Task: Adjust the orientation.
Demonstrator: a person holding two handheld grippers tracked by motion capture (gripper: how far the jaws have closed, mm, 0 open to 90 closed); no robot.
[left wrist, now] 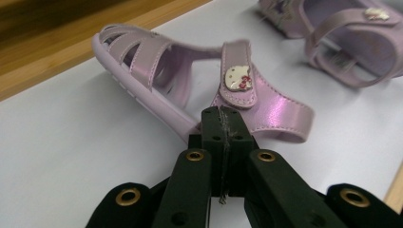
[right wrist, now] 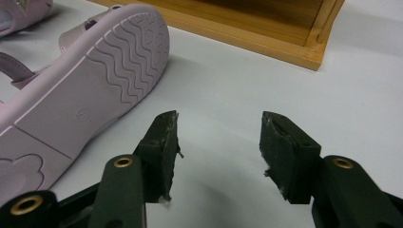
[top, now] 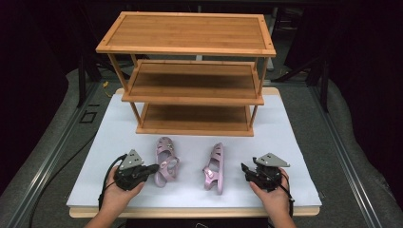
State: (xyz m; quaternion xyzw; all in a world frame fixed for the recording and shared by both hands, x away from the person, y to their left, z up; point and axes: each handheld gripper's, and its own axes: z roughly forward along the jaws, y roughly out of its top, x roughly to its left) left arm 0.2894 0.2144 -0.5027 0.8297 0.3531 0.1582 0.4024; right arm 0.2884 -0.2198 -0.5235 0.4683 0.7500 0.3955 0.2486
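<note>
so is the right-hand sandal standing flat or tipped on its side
Tipped on its side. In the right gripper view the right sandal shows its wavy-treaded sole facing the camera, and in the high view it lies edge-on on the white mat.

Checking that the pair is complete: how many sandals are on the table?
2. One sandal lies upright by the left gripper; the other sandal lies on its side, nearer the right gripper.

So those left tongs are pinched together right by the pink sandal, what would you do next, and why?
Probably open the left tongs again. Their jaws are pressed flat together, just short of the left sandal, apparently gripping nothing. Open, they could slide over its side and lift it toward the wooden shoe rack.
</note>
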